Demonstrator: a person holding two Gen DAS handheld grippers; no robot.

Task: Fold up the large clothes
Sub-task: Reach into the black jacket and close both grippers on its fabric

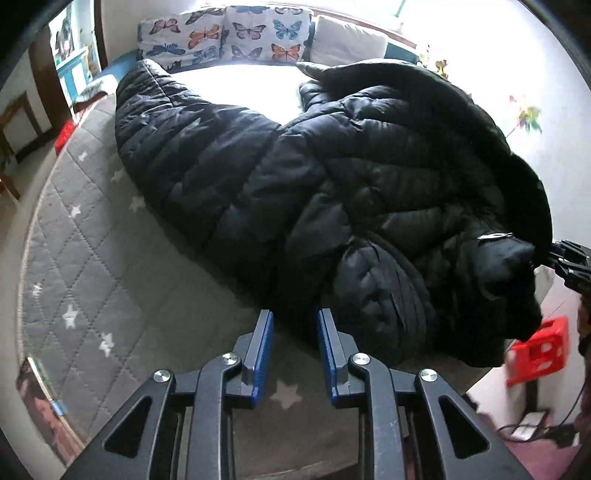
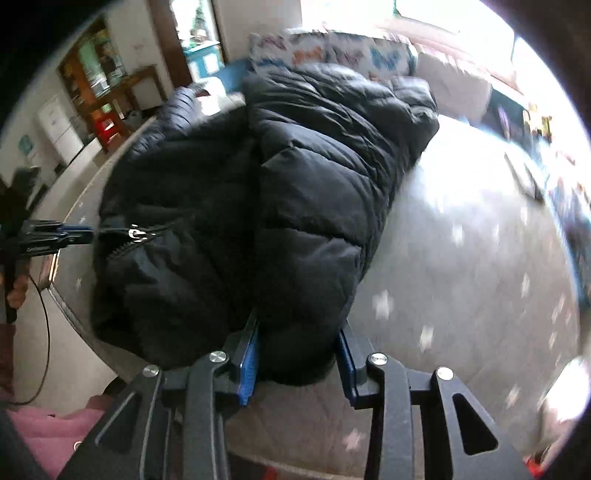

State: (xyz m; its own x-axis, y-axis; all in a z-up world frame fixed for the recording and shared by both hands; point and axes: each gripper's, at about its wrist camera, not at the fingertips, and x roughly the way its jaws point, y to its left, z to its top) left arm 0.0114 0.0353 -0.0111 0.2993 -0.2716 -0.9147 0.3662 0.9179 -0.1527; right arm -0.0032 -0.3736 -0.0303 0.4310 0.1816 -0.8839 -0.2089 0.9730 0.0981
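A large black puffer jacket [image 1: 332,166] lies bunched on the grey bed, its zipper pull [image 1: 495,236] near the bed's edge. My left gripper [image 1: 293,317] hovers just short of the jacket's near edge. Its jaws stand a narrow gap apart, with only bedspread showing between them. In the right wrist view the jacket [image 2: 314,166] fills the middle. My right gripper [image 2: 299,325] is shut on a puffy fold of it, which bulges between the blue pads. The right gripper [image 1: 569,262] also shows at the far right of the left view. The left gripper [image 2: 79,233] sits beside the zipper pull [image 2: 135,232].
The jacket rests on a grey quilted bedspread with white stars [image 1: 92,277]. Butterfly-print pillows [image 1: 240,33] line the head of the bed. A red stool [image 1: 535,350] and cables stand on the floor past the bed's edge. Pink cloth [image 2: 48,424] lies at the lower left.
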